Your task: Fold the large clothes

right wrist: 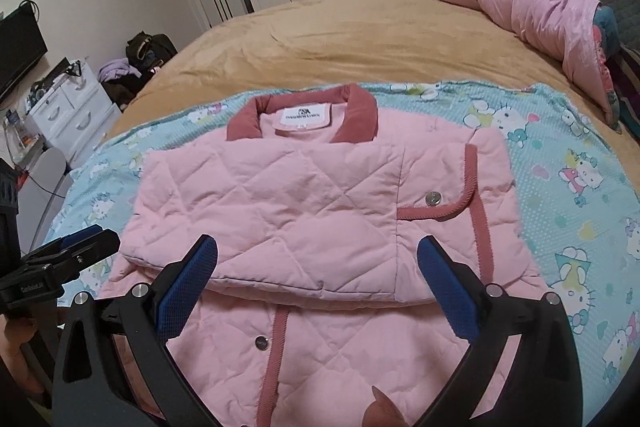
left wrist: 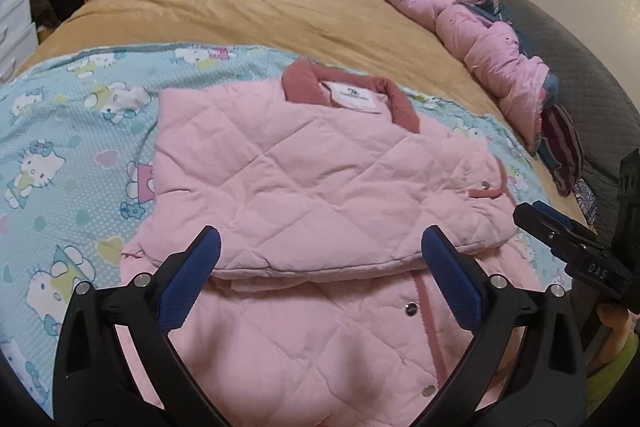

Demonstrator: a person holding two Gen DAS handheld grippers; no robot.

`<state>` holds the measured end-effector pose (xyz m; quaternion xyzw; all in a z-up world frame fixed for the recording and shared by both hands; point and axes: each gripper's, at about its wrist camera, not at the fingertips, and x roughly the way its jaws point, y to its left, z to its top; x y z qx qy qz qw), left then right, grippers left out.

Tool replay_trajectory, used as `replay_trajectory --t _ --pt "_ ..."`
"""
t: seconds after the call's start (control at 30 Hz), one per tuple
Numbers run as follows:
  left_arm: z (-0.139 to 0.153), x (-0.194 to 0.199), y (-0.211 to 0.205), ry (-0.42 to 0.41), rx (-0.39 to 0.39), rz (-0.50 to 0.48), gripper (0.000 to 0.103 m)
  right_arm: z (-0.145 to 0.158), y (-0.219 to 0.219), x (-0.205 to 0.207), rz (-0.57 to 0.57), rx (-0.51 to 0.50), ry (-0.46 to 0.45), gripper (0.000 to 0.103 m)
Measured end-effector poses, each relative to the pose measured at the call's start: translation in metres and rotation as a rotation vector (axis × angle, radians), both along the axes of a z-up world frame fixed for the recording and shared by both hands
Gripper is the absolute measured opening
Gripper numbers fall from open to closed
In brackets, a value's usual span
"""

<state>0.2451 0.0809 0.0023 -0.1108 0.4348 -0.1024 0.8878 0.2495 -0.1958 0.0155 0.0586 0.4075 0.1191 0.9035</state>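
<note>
A pink quilted jacket [left wrist: 304,179] with a dark pink collar [left wrist: 308,83] lies on a Hello Kitty sheet, its sides folded in over the body; it also shows in the right wrist view [right wrist: 304,203]. My left gripper [left wrist: 320,267] is open and empty, hovering over the jacket's lower part near the folded edge. My right gripper [right wrist: 316,267] is open and empty, over the same lower part, beside the left one. Each gripper shows at the edge of the other's view: the right gripper [left wrist: 568,231] and the left gripper [right wrist: 76,251].
The blue Hello Kitty sheet [right wrist: 568,187] lies on a tan bedspread [right wrist: 360,35]. A crumpled pink duvet [right wrist: 532,11] is heaped at the far right by a grey headboard. White drawers [right wrist: 72,115] and a clothes pile stand at the left. Wardrobes line the back wall.
</note>
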Motion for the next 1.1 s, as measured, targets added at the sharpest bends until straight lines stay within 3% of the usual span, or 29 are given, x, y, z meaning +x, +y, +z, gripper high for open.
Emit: replay_trajectory --t 0.77,1.1 --pt "0.055 -0.067 -0.009 -0.132 0.035 -0.044 0.094 0.076 0.002 -0.083 0.037 0.016 -0.181 0.099" --pt "0.058 -0.096 -0.001 -0.152 0.041 -0.042 0.094 0.083 0.002 -0.115 0.071 0.022 -0.194 0.099"
